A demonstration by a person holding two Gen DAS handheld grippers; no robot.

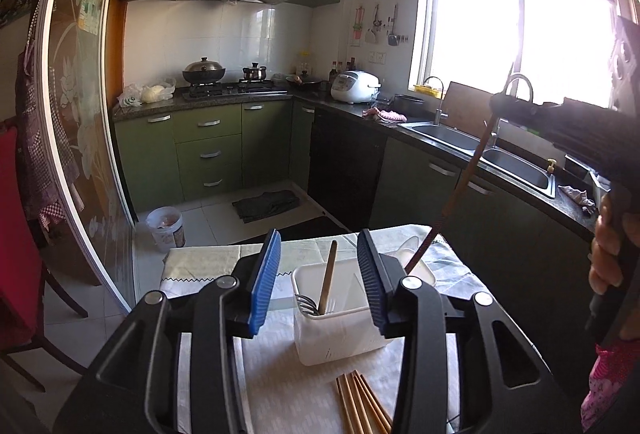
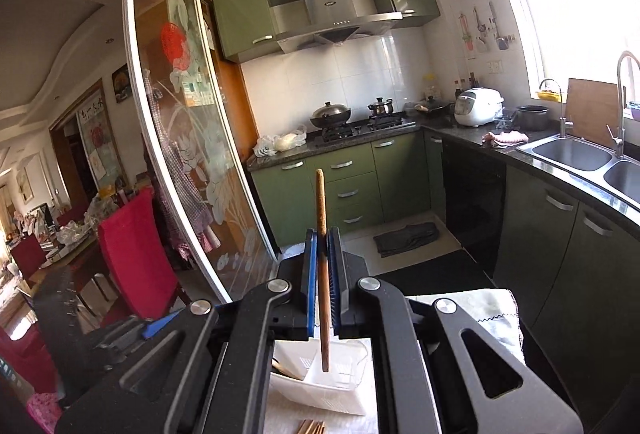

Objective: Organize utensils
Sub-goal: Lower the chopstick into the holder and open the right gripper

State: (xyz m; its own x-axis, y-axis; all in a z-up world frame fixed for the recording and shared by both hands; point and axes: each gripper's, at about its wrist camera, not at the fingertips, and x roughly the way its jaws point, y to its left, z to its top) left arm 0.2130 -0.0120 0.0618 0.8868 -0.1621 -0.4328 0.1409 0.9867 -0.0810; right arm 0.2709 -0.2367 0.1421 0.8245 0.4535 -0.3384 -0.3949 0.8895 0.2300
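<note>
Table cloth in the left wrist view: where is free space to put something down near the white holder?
Bare cloth lies left of the white holder, in front of the left gripper. Crowded: the chopsticks lie just before the holder, and a white spoon lies behind it.

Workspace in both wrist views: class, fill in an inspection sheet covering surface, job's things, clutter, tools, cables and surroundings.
Surface: table under a pale tablecloth.
Job's things: white utensil holder stands upright, holding a fork and a wooden handle; loose chopsticks lie in front of it; one chopstick is held above the holder.
Clutter: a white dish behind the holder.
Tools: left tool open, empty, with the holder seen between its pads; right tool shut on the chopstick.
Cables: nothing seen.
Surroundings: green kitchen cabinets, stove with pots, double sink, bright window, red chair, bucket on the floor.
</note>
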